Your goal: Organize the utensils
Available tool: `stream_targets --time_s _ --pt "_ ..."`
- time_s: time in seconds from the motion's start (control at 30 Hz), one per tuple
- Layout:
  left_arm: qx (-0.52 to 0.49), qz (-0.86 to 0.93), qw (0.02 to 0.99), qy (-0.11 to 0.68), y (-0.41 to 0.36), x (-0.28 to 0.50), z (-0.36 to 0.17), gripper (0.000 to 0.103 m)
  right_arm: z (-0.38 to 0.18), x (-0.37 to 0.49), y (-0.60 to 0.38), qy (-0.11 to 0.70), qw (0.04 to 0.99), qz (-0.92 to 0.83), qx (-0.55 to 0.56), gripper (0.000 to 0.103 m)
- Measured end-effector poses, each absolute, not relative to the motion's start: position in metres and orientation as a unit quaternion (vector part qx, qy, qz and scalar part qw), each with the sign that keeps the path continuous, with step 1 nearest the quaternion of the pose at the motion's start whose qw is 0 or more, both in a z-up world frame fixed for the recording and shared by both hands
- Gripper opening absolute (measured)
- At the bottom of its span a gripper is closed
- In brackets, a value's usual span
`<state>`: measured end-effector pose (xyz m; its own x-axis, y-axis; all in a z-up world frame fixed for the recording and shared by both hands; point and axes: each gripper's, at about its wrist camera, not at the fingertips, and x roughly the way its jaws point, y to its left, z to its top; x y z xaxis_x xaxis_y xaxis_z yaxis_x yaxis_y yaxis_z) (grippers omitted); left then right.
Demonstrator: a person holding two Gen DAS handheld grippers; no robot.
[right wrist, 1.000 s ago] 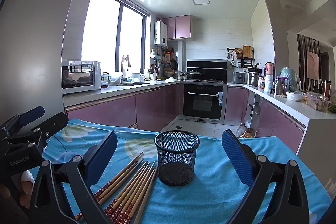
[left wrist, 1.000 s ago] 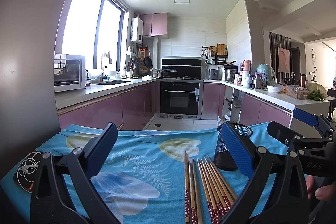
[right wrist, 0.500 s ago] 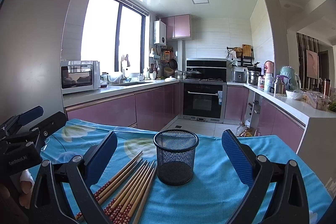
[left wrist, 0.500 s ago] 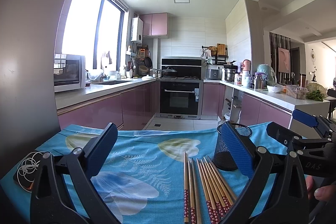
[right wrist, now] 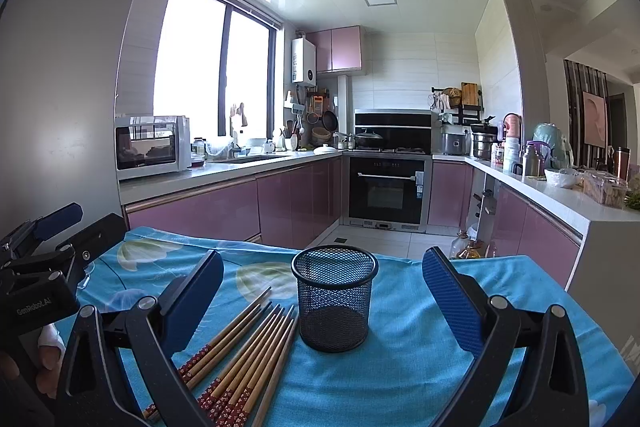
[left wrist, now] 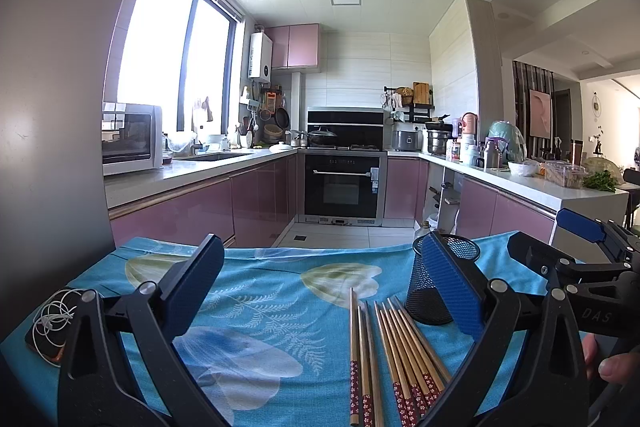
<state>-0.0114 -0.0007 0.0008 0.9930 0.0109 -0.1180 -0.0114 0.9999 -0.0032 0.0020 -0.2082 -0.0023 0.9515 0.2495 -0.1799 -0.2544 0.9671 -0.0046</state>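
Several wooden chopsticks (left wrist: 394,351) with red patterned ends lie side by side on the blue floral tablecloth (left wrist: 264,311). A black mesh holder (left wrist: 434,293) stands upright just right of them, partly hidden behind the left gripper's right finger. My left gripper (left wrist: 320,291) is open above the cloth, holding nothing. In the right wrist view the mesh holder (right wrist: 334,297) stands empty in the middle, with the chopsticks (right wrist: 240,359) fanned to its left. My right gripper (right wrist: 320,297) is open and empty, jaws wide on either side of the holder, short of it.
A phone with a coiled white cable (left wrist: 54,319) lies at the cloth's left edge. The other gripper (left wrist: 580,275) and a hand (left wrist: 612,367) show at the right. Beyond the table's far edge are pink kitchen cabinets (right wrist: 224,211), an oven (right wrist: 386,191) and a cluttered counter (right wrist: 560,187).
Almost nothing: the right wrist view has shifted very slightly, and both grippers stay open and empty over the cloth.
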Motion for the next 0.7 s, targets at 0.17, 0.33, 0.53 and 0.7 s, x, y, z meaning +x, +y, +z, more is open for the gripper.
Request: stream_targets --time_s 0.17,0.33,0.53,0.7 --pt "-0.002 0.006 0.998 0.06 -0.0005 -0.0114 0.0008 0.097 -0.0036 0.0022 -0.209 0.091 0.987 0.129 -0.013 0.096" --pt "-0.002 0.006 0.998 0.059 -0.0005 -0.0115 0.0007 0.097 -0.0036 0.0024 -0.209 0.091 0.987 0.128 -0.012 0.096" --pt "-0.002 0.006 0.998 0.059 -0.0004 -0.0114 0.0007 0.097 -0.0035 0.0024 -0.2098 0.091 0.988 0.127 -0.012 0.096" --pt "-0.002 0.006 0.998 0.059 -0.0005 -0.0115 0.0007 0.097 -0.0034 0.0031 -0.21 0.092 0.987 0.128 -0.011 0.096"
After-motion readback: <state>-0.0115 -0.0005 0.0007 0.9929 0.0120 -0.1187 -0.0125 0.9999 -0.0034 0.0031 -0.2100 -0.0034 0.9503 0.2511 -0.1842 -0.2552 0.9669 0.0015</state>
